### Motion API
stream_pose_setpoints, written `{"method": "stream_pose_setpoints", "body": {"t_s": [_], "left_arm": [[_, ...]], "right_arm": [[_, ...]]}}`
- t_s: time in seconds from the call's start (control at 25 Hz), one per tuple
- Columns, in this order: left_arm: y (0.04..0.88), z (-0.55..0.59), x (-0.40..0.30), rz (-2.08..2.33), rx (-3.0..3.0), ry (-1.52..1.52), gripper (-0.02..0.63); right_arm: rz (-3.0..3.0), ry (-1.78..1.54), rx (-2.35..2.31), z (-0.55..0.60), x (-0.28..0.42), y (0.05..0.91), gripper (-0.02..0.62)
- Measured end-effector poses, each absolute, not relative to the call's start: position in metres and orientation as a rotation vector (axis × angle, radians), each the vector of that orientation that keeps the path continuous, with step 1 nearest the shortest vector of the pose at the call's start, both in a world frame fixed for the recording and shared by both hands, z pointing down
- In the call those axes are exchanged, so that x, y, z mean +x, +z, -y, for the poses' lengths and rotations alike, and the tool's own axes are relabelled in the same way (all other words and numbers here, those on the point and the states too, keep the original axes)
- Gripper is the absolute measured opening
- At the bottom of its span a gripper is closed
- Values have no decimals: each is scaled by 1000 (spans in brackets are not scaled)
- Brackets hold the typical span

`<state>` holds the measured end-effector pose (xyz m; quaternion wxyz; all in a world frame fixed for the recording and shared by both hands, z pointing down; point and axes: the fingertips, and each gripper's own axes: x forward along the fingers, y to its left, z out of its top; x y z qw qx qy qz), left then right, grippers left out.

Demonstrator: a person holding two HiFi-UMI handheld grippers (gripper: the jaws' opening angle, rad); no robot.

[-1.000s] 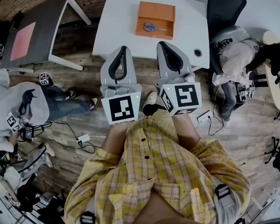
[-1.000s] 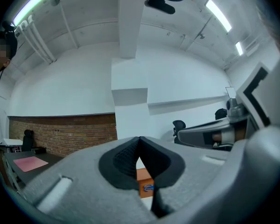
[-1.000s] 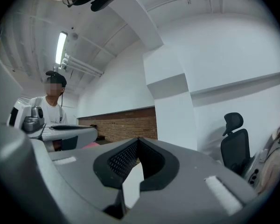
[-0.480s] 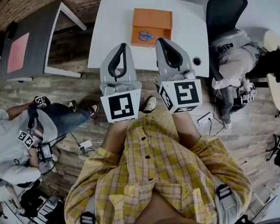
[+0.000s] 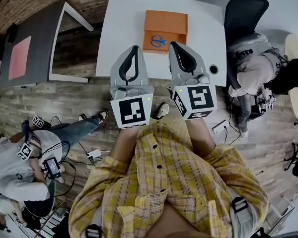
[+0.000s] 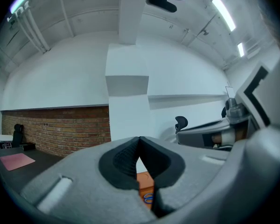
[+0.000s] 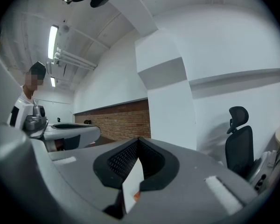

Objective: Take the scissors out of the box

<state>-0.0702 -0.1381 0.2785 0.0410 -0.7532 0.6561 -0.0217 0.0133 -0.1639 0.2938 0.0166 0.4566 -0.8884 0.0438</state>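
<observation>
The scissors (image 5: 159,41), blue-handled, lie inside the orange box (image 5: 169,23), close to its near wall and left of its middle. The box stands open-topped on the white surface (image 5: 121,29), nearer the far edge than the near one, with bare white on both sides and a wider bare strip on the near side. The left claw (image 5: 134,48) has its jaws pressed together on nothing, its tip just beside the box's near left corner. The right claw (image 5: 173,44) is likewise closed and empty, its tip overlapping the near right corner in the head view. A black office chair (image 5: 246,14) stands at the surface's right edge, and a dark table (image 5: 37,31) stands apart to the left.
</observation>
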Motion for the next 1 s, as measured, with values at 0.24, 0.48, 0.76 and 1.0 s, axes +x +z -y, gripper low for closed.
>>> {"method": "stream_pose_setpoints", "body": {"t_s": [0.24,0.48,0.76,1.0], "left_arm": [[282,178,-79,-1973,-2363,-77,0],[296,198,-96,-1945,-2410,-118,0],[312,218,-103,-1908,-2480,-192,0],[329,244,-107,-1889,-2525,-216,0]], "right_arm": [[2717,161,1407,203,3,299,5],[2662,170,1393,224,-18,319,3],[2552,180,1297,247,-33,357,3],[2488,191,1214,275,-45,393,3]]}}
